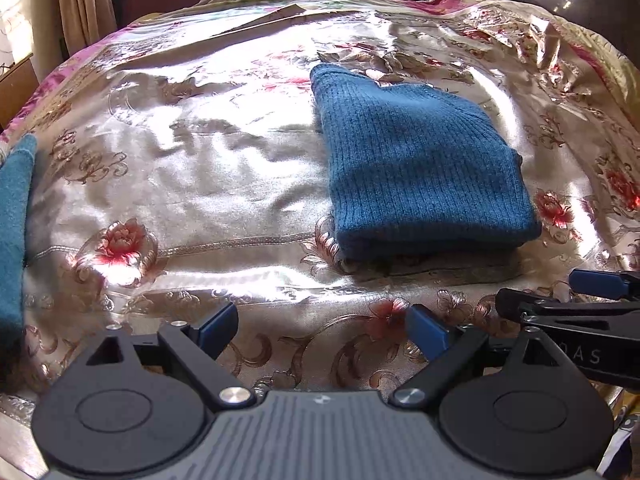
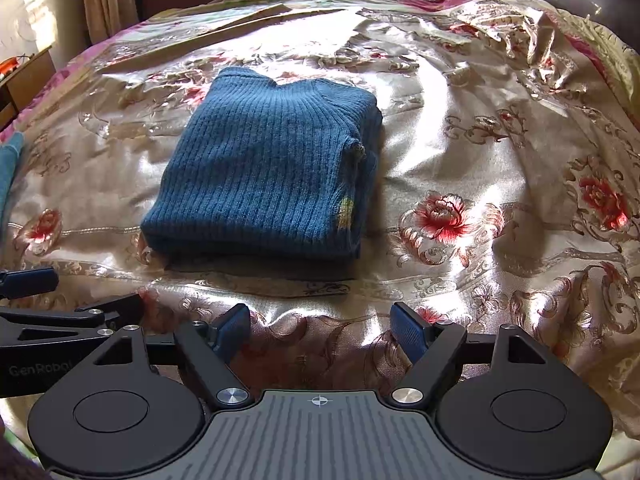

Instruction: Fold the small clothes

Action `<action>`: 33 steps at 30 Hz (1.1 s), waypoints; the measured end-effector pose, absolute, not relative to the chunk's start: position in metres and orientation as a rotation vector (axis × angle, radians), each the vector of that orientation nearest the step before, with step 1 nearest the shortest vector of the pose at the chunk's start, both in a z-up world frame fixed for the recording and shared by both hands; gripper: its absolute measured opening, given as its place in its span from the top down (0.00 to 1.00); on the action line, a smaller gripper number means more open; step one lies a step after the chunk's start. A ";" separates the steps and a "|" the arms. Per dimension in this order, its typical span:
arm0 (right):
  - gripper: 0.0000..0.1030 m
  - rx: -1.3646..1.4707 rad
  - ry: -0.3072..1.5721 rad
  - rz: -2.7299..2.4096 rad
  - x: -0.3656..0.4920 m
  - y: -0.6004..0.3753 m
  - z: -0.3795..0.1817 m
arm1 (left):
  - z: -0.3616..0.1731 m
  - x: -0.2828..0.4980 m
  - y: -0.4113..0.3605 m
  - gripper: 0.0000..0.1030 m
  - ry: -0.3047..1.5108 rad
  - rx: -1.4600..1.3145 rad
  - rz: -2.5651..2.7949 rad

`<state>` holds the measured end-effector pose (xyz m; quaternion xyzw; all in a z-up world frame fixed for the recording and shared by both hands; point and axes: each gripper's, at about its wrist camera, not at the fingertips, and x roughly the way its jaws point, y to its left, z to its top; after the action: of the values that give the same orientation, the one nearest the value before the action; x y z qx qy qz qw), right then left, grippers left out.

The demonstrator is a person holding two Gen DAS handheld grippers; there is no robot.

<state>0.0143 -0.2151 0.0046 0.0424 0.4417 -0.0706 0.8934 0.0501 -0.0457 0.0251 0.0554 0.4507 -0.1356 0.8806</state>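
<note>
On the bed [image 2: 500, 128], mid-spread: folded blue sweater [image 2: 264, 168], lower layers hidden. At left edge, teal cloth [image 1: 14, 220], cut off. Nearest: left hand-held gripper [image 1: 322, 330] and right hand-held gripper [image 2: 320, 326], both released, empty.

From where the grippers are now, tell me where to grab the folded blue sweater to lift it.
Grip the near folded edge of the blue sweater, coming in low from the front. Its layers stack there into a thick rounded lip facing both open grippers, probably easiest to pinch together.
</note>
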 end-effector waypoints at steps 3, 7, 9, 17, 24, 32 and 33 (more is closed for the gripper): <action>0.24 0.089 0.916 -0.147 0.014 -0.215 0.005 | 0.025 0.051 -0.045 0.07 0.948 0.099 -0.287; 0.23 0.092 0.914 -0.149 0.013 -0.216 0.005 | 0.023 0.053 -0.043 0.07 0.964 0.096 -0.265; 0.23 0.092 0.914 -0.151 0.012 -0.217 0.005 | 0.023 0.053 -0.043 0.07 0.965 0.096 -0.257; 0.23 0.082 0.918 -0.150 0.011 -0.215 0.005 | 0.024 0.052 -0.044 0.07 0.966 0.103 -0.257; 0.23 0.079 0.922 -0.148 0.008 -0.212 0.005 | 0.024 0.051 -0.043 0.07 0.973 0.102 -0.260; 0.23 0.077 0.927 -0.158 0.007 -0.212 0.005 | 0.024 0.050 -0.045 0.07 0.980 0.105 -0.259; 0.23 0.077 0.927 -0.158 0.007 -0.212 0.005 | 0.024 0.049 -0.045 0.07 0.981 0.106 -0.259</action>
<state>0.0066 -0.2122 0.0055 0.0373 0.4465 -0.0760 0.8908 0.0492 -0.0446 0.0238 0.0509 0.4693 -0.1238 0.8728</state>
